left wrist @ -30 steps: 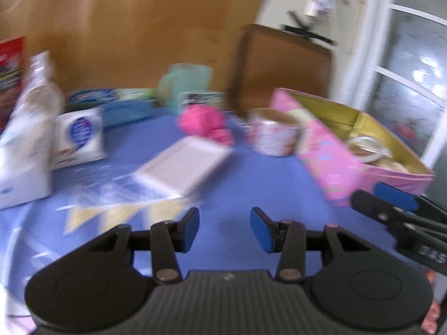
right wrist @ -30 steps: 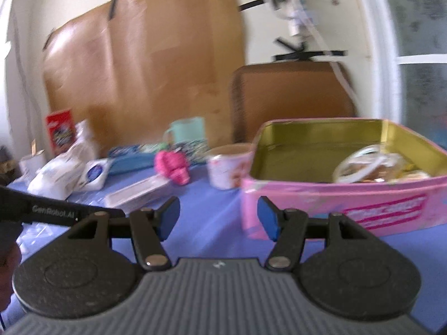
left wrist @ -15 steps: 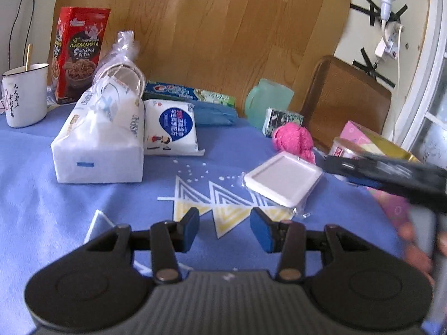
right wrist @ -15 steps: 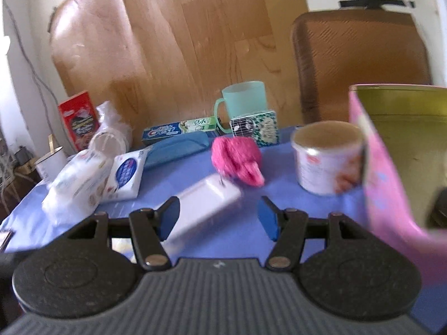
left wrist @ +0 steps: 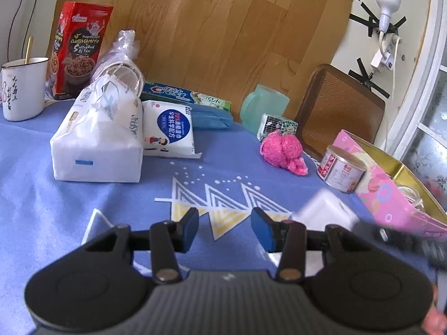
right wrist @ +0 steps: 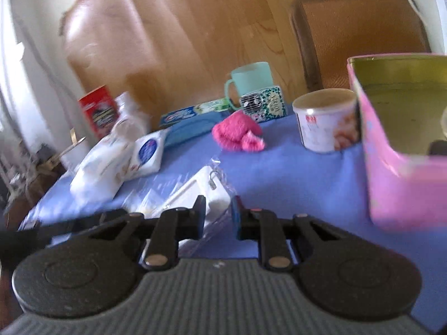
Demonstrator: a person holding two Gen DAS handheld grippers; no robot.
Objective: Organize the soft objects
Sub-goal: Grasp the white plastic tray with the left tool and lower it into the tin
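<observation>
**Right claw closing on the white pad in its clear bag**

1. Right claw. In the right wrist view my right gripper sits at lower centre of the frame. Its jaws are closing, with only a narrow gap left. The near corner of the white pad in a clear plastic bag lies between the 2 blue pads; I cannot tell whether they press on it yet. The rest of the pad runs up and left from the jaws across the blue tablecloth.

2. Left claw. In the left wrist view my left gripper hangs at lower centre above the tablecloth's triangle print. Its jaws stand partly apart with nothing between them.

3. Other soft items. The pink fluffy cloth lies at centre frame, just in front of the teal mug. The large tissue pack sits at left centre of the left wrist view, touching the small tissue packet on its right.

4. Container. The pink tin box stands open at the right edge, just beside a round can.
</observation>
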